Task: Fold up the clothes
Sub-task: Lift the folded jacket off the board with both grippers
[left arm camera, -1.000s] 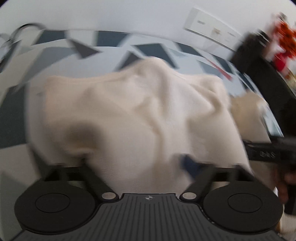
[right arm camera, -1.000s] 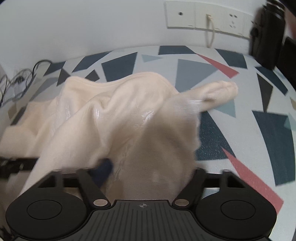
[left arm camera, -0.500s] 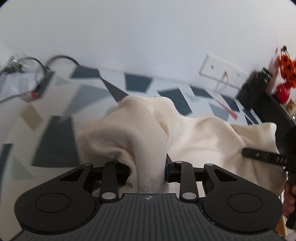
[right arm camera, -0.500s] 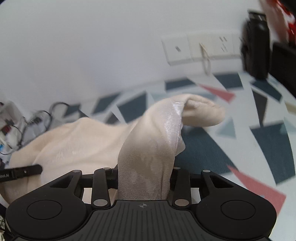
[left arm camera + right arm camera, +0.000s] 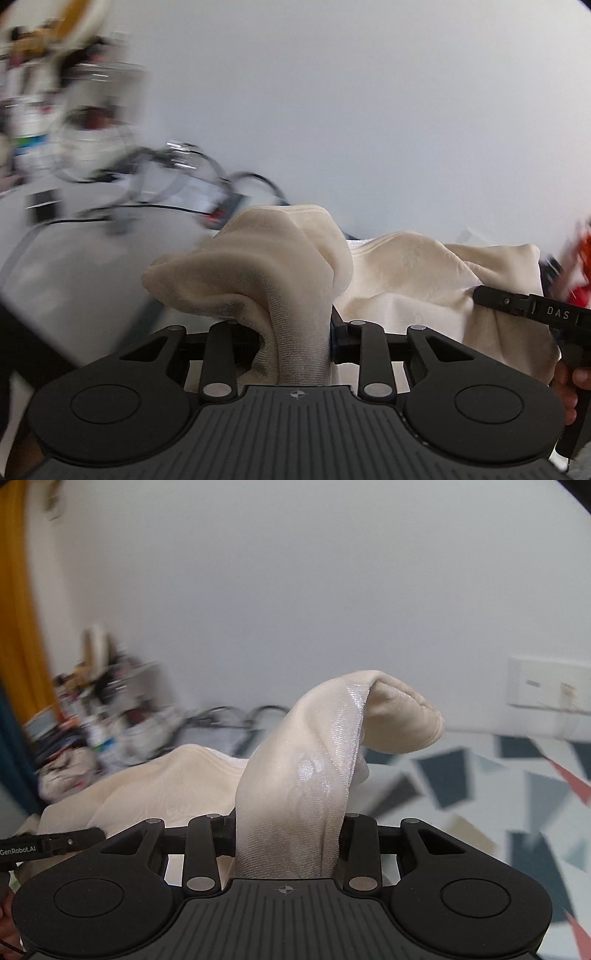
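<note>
While each claw, the left claw (image 5: pixel 295 332) and the right claw (image 5: pixel 290 823), is clamped on a bunched fold of the cream velvety knit garment (image 5: pixel 406 280), the cloth hangs stretched between them, above the terrazzo-patterned worktop (image 5: pixel 517 794).

Cables (image 5: pixel 192 162) and what looks like blurred clutter (image 5: pixel 92 716) crowd the left; patterned tabletop (image 5: pixel 480 775) lies open rightward.

A plain white wall (image 5: pixel 295 590) backs a terrazzo-patterned surface (image 5: pixel 480 775) and wall sockets (image 5: pixel 546 683).
</note>
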The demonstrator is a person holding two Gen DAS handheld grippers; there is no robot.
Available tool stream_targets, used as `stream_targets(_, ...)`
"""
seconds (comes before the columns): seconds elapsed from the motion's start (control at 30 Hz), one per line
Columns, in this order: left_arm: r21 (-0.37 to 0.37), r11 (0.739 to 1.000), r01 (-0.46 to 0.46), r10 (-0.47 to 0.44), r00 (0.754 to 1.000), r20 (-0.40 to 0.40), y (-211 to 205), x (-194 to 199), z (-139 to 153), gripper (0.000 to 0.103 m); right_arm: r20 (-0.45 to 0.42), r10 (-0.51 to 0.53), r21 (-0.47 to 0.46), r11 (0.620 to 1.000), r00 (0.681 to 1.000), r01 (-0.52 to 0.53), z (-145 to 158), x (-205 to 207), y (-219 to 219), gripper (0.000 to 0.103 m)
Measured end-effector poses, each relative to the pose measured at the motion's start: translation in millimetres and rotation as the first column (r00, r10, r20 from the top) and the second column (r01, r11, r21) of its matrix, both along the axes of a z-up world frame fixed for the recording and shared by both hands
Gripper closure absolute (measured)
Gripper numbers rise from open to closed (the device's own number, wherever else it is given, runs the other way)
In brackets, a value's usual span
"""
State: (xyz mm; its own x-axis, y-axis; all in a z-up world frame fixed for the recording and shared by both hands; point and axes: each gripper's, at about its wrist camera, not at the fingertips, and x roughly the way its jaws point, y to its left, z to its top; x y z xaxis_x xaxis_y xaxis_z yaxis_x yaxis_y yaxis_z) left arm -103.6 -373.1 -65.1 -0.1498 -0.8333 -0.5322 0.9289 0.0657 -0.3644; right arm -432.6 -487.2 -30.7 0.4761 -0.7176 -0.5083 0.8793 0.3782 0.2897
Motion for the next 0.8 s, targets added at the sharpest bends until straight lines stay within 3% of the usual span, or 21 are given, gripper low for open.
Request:
stream_targets(0.1,-0.018,0.992,-0.123,0.124,0.992,0.024,36.0,19.9,7.5,0.073,0.017,0.15,-0.008,0.989,0.989,-0.15,9.1,39.0,-10.0,0.069)
stream_targets(0.17,-0.02,0.974,-0.225,0.226,0.973,0.046,63.7,33.4,10.7,0.073,0.025,0.27,-0.008,0.963,0.962,-0.27,13.7,71.0,-16.0,0.069)
stream_targets(0.27,0.003,0.909,-0.416,0.416,0.909,0.033,108.4,52.2,14.3,0.073,0.051,0.448,0.007,0.893,0.893,-0.449,15.9,121.0,-26.5,0.069)
stream_targets(0.37,0.02,0.813,-0.582,0.58,0.813,0.043,161.2,60.4,15.4,0.073,0.077,0.604,0.03,0.794,0.793,-0.608,19.1,174.5,-22.6,0.069)
stream_targets(0.53,0.044,0.621,-0.783,0.783,0.622,0.018,253.3,65.1,15.0,0.073,0.082,0.806,0.05,0.585,0.587,-0.81,27.0,258.7,14.3,0.069)
stream_targets(0.67,0.039,0.477,-0.878,0.879,0.476,-0.012,329.9,66.1,11.0,0.073,0.059,0.9,0.059,0.428,0.432,-0.902,35.9,315.9,77.3,0.069)
stream_targets(0.8,0.025,0.347,-0.937,0.938,0.347,-0.023,405.4,70.6,8.3,0.073,0.041,0.952,0.063,0.301,0.303,-0.952,43.9,363.6,159.1,0.069)
